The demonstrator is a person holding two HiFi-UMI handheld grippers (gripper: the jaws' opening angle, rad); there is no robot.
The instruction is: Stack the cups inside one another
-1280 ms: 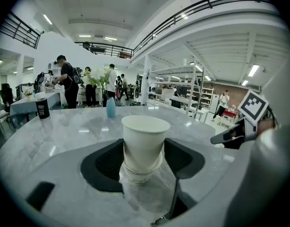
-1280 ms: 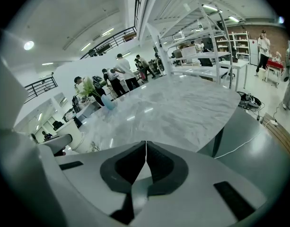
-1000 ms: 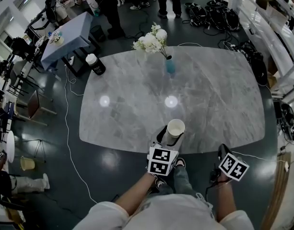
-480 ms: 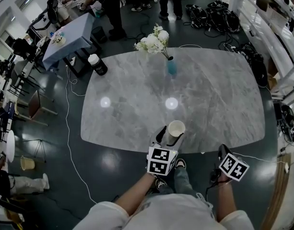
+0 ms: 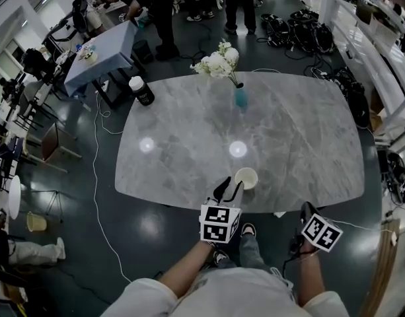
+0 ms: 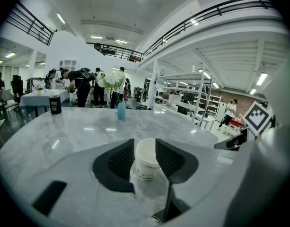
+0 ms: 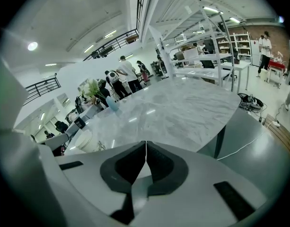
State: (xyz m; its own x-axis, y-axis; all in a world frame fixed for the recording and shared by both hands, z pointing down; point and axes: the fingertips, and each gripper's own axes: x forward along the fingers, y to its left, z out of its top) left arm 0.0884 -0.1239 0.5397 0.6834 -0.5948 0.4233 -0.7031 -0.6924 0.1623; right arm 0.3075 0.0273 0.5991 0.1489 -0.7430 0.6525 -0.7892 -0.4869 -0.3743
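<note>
One white paper cup [image 5: 246,177] stands upright on the grey marble table [image 5: 189,131], close to its near edge. My left gripper [image 5: 232,184] sits just short of it, and its jaws have just been closing. They stand part open with nothing pressed between them. In the left gripper view the cup [image 6: 146,161] shows just beyond the gap between the fingertips of the left gripper [image 6: 145,149]. My right gripper [image 5: 305,211] hangs off the table's near right edge. In its own view the right gripper [image 7: 145,158] is shut and empty, with the cup [image 7: 83,141] at far left.
A blue vase with white flowers [image 5: 240,96] stands at the table's far middle, and a black canister with a white lid [image 5: 141,91] at its far left corner. Beyond the table are people, a blue-covered table [image 5: 100,51] and cables on the dark floor.
The cup was up between the wide left jaws; now it stands lower on the table. The left gripper has drawn back toward me, with its jaws narrower. The right gripper has kept still.
</note>
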